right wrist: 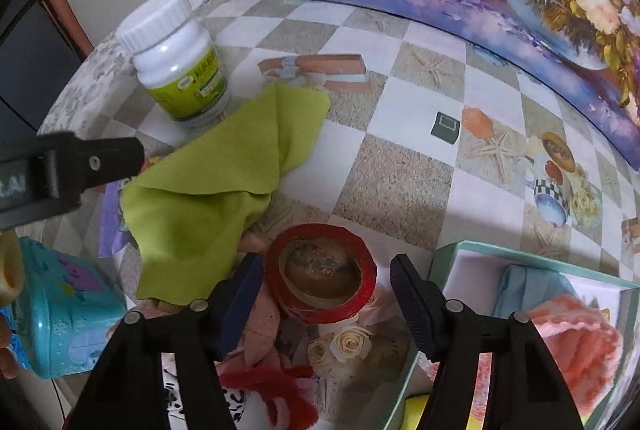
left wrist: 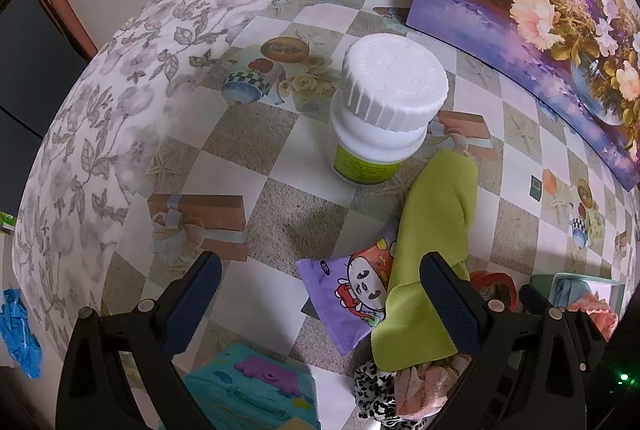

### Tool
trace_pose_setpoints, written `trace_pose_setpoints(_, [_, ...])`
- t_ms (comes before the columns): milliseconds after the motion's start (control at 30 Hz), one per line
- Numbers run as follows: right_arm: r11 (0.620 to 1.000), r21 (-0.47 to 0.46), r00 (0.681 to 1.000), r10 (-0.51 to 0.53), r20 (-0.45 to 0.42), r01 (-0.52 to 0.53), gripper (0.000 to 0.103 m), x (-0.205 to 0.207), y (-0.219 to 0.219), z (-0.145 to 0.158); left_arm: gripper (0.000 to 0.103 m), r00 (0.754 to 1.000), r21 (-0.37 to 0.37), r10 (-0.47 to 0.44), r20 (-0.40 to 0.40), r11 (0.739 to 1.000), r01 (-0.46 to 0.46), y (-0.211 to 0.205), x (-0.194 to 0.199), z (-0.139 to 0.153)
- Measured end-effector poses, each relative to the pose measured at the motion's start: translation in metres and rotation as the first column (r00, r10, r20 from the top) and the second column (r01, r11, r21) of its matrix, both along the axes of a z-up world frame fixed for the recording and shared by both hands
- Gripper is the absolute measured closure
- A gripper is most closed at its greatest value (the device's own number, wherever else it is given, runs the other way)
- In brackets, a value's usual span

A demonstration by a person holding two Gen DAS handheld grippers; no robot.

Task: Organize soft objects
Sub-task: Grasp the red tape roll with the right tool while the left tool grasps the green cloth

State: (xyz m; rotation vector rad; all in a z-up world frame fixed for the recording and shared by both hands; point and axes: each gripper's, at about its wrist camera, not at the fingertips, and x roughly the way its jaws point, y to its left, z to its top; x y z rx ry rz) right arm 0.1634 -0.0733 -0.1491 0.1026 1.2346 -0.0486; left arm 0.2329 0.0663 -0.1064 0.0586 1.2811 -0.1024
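Two claws hover; we note right claw [right wrist: 326, 296] half-open, empty, straddling the red tape roll [right wrist: 320, 272]. Green cloth [right wrist: 208, 197] lies left of roll, nearer left claw [left wrist: 320, 294], wide, empty.

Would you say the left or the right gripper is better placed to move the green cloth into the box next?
Probably the left. The left gripper hangs open directly over the green cloth, one finger already above it. The right gripper straddles the red tape roll instead, beside the box.
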Motion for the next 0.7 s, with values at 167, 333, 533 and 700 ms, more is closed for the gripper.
trace_pose_setpoints(167, [1.000, 0.011, 1.000, -0.009, 0.004, 0.009, 0.037, 0.000, 0.000, -0.004, 0.003, 1.000, 0.000, 0.002, 0.001, 1.000, -0.002, 0.000, 0.000, 0.000])
trace_pose_setpoints(333, [1.000, 0.003, 1.000, -0.008, 0.010, 0.008, 0.037, 0.001, 0.002, -0.005, 0.004, 1.000, 0.002, -0.002, 0.003, 1.000, 0.002, 0.000, 0.000, 0.001])
trace_pose_setpoints(533, [1.000, 0.022, 1.000, -0.015, 0.009, 0.015, 0.043, -0.001, -0.002, -0.003, 0.004, 1.000, -0.002, -0.006, 0.010, 1.000, 0.006, 0.000, -0.001, 0.004])
trace_pose_setpoints(700, [0.999, 0.032, 0.999, -0.025, 0.029, 0.024, 0.043, -0.002, -0.009, 0.007, 0.004, 1.000, -0.002, -0.004, 0.017, 1.000, 0.004, -0.001, -0.001, 0.008])
